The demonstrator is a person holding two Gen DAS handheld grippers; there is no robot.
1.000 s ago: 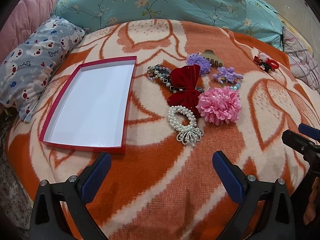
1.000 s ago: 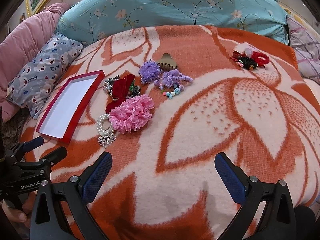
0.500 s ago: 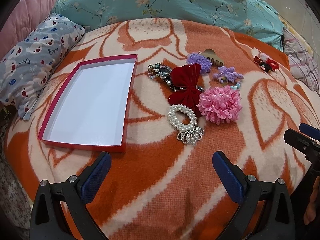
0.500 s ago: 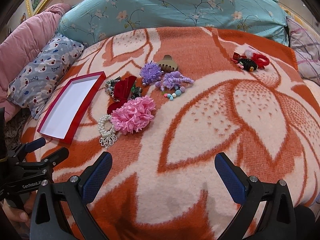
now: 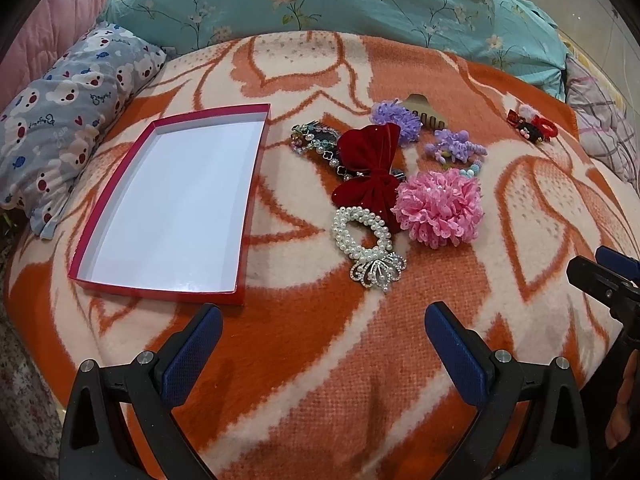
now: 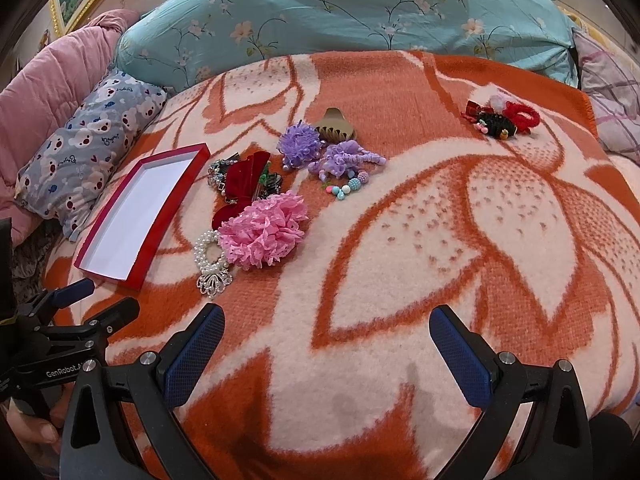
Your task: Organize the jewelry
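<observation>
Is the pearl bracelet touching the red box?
Apart. The left wrist view shows a clear strip of blanket between the pearl bracelet and the red box; the right wrist view shows the same gap.

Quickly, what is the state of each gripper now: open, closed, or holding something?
Left gripper: open, holding nothing, above the blanket near the red box.
Right gripper: open, holding nothing, above the blanket.
</observation>
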